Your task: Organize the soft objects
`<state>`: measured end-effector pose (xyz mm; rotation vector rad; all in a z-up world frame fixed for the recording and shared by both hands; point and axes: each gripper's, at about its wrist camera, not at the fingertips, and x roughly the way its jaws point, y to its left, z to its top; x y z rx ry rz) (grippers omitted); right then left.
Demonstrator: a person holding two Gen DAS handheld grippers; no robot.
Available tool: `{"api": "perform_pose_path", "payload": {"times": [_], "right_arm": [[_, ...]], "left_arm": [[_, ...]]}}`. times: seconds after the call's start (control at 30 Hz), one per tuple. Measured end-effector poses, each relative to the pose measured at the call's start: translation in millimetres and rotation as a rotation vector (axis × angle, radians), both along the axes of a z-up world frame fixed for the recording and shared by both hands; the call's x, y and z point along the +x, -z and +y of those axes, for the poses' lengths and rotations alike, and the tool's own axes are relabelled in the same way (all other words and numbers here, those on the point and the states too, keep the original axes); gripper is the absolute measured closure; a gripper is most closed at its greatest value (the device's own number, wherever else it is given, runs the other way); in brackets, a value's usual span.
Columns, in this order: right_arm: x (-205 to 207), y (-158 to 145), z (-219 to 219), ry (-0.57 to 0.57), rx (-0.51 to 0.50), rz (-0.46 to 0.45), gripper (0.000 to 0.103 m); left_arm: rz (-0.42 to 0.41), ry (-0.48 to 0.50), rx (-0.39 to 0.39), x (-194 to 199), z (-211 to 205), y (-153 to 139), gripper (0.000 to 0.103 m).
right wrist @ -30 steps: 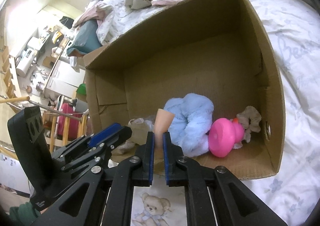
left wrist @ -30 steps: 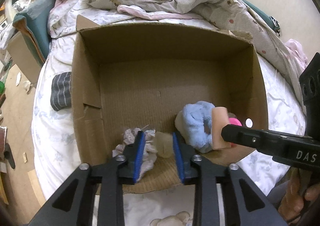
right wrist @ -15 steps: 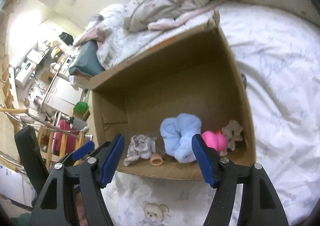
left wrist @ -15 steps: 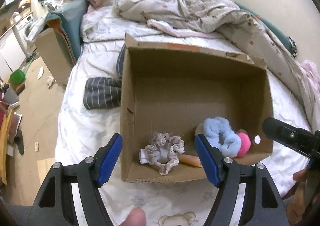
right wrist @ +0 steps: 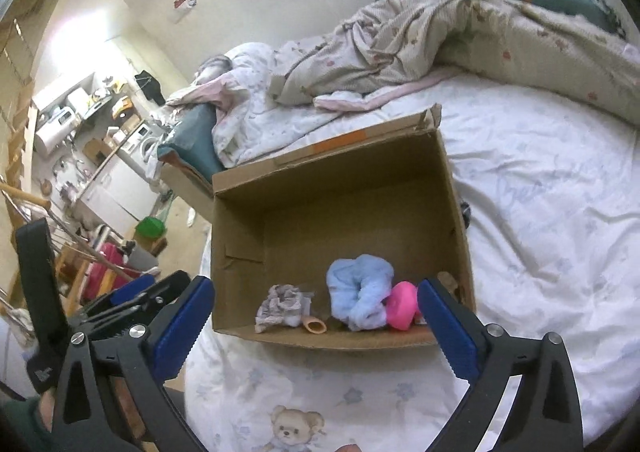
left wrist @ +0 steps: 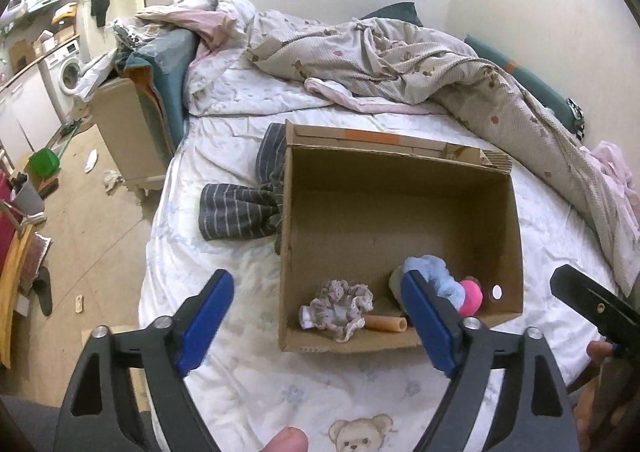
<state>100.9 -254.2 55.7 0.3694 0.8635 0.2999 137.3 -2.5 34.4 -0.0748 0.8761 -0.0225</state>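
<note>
Nearest, both claws hang over the front edge of the bed (left wrist: 248,372), each with its blue pads spread wide and nothing between them: the left claw (left wrist: 316,326) and the right claw (right wrist: 316,328) have both just been opening. A second ago they were down at the box, the left closed around a pale soft piece, the right pinched on the tan tube; now they sit higher and further back, and the whole box (left wrist: 400,188) fits in view. Along its near wall lie the things: a frilly grey scrunchie (left wrist: 340,306) at the left, the tan tube (left wrist: 384,323) lying flat just beside it, then a fluffy blue scrunchie (right wrist: 360,292) touching a pink toy (right wrist: 402,310), with a beige bit half hidden behind the right claw's pad. Left of the box a striped grey cloth (left wrist: 236,212) lies against its outer wall. Beyond, a rumpled quilt (left wrist: 400,64) is heaped across the far side of the bed.
</note>
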Motion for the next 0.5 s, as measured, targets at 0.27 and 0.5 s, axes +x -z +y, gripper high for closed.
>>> {"api": "perform_pose_path", "payload": {"times": [0.27, 0.5], "right_arm": [[-27.5, -5.3, -1.2, 0.059, -0.048, -0.049, 0.000], [-46.1, -0.3, 8.1, 0.080, -0.117, -0.051, 0.000]], "left_arm": [[-0.019, 0.000, -0.017, -31.8, 16.6, -8.2, 0.001], [-0.048, -0.003, 0.021, -57.1, 21.3, -14.8, 0.001]]}}
